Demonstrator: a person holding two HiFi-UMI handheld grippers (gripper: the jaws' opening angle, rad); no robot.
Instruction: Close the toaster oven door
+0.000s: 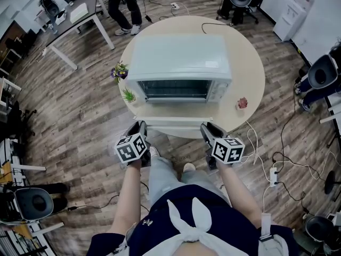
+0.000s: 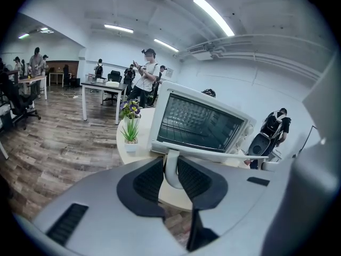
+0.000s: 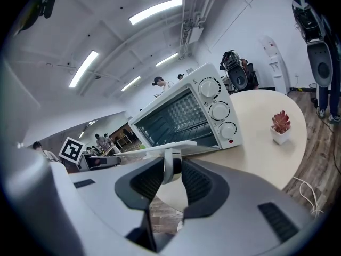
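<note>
- The round table (image 1: 250, 73) stands straight in front of me, and its near edge reaches almost to my two grippers.
- The oven (image 1: 181, 57) sits in the middle of the table with its front facing me. Its mouth is open and the wire rack shows inside.
- The door (image 1: 176, 120) is swung down and lies roughly level. It sticks out from the foot of the oven toward me, over the near edge of the table.
- The handle (image 2: 213, 154) runs along the door's free edge, the edge nearest me. It is a pale bar carried on a short post at each end.
- My left gripper (image 2: 170, 169) is at the handle's left end. Its jaws are only narrowly apart, and the left post stands between the pads with both pads pressed against it.
- My right gripper (image 3: 171, 169) is at the handle's right end. Its jaws are closed in the same way on the right post, with the bar running off to the left.
- So the door lies between my grippers and just beyond their tips, held at both ends of its handle, with the oven behind it.
- Three dials (image 3: 218, 111) run down the right of the oven's front.
- Flowers (image 1: 120, 71) and a green plant (image 1: 128, 95) stand on the table left of the oven.
- A red plant (image 1: 242, 103) in a small pot stands to the right.
</note>
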